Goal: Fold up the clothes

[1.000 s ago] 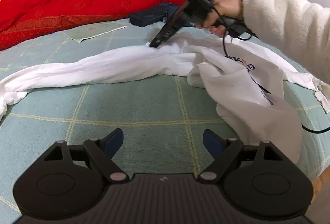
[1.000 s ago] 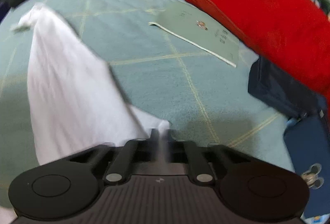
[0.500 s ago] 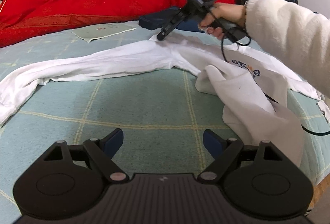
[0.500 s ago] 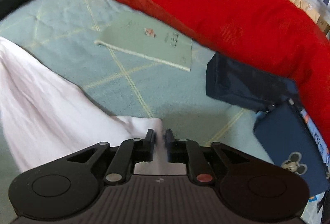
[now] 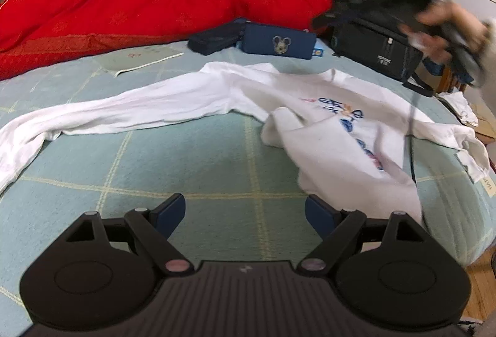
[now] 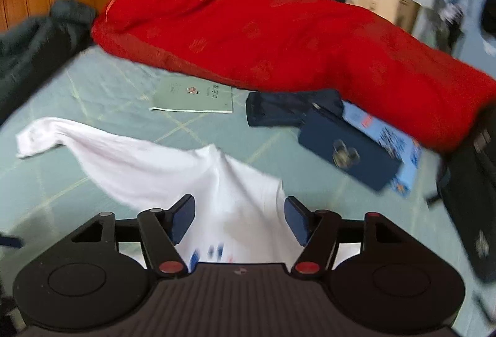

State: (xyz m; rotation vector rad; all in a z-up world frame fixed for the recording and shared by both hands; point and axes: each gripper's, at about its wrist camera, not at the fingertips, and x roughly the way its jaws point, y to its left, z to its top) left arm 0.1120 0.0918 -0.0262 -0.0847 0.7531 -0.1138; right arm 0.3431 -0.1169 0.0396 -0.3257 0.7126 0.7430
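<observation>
Bedroom clutter rings a bed (image 5: 192, 157) covered in a pale green checked sheet, with a red quilt (image 5: 148, 8) heaped along its far edge, a black backpack (image 5: 375, 36) at the far right corner, and a green booklet (image 6: 193, 96) and navy pouch (image 5: 279, 41) in front of the quilt. Across the middle lies the white long-sleeved top (image 5: 325, 120), printed side up. 1 sleeve is stretched towards the left edge; the hem end is rumpled and doubled over near the right edge. It is neither flat nor folded.

Left hand-held gripper (image 5: 245, 211) hovers low over bare sheet at the near edge, fingers spread, holding nothing. Right hand-held gripper (image 6: 240, 217) is likewise spread and empty, raised above the top's body; in the left wrist view it is a blur at the upper right.

Judging by this, the garment is being laid out or arranged between grasps. Next, I think, a gripper must pinch an edge cleanly, through 1 layer only where the hem is bunched.
</observation>
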